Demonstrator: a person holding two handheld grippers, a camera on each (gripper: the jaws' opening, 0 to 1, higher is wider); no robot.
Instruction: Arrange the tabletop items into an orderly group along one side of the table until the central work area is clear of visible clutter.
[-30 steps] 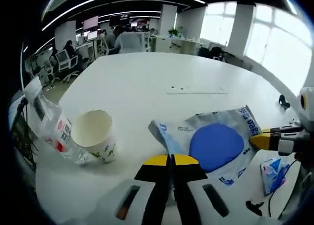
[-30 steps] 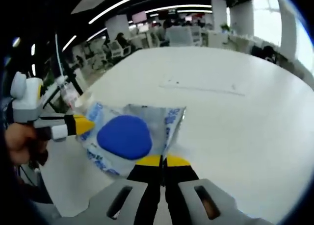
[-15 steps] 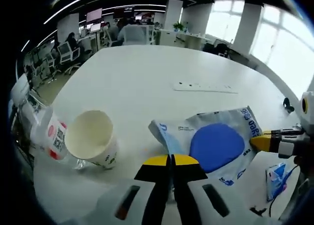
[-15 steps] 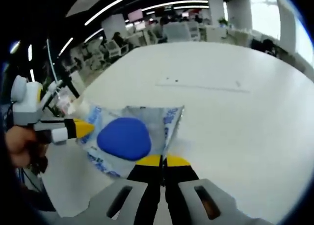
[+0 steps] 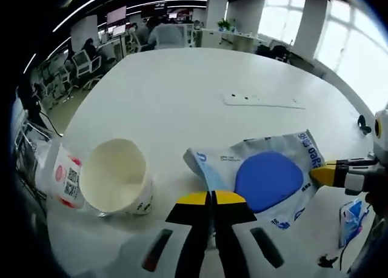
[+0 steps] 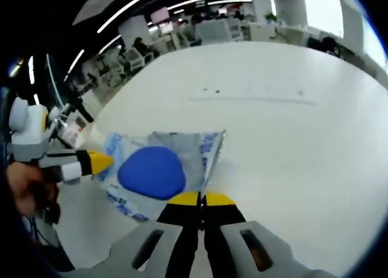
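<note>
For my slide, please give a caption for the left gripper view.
Both claws hold a pouch beside a cup on a table.

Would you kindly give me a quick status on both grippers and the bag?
Both grippers shut on the blue-patch bag, left gripper and right gripper at opposite edges. Bag held stretched above the table. Paper cup lies nearby on its side.

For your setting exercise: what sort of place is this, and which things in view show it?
Most likely an open-plan office: rows of desks with office chairs and monitors behind a large white table, long ceiling strip lights, and big windows.
</note>
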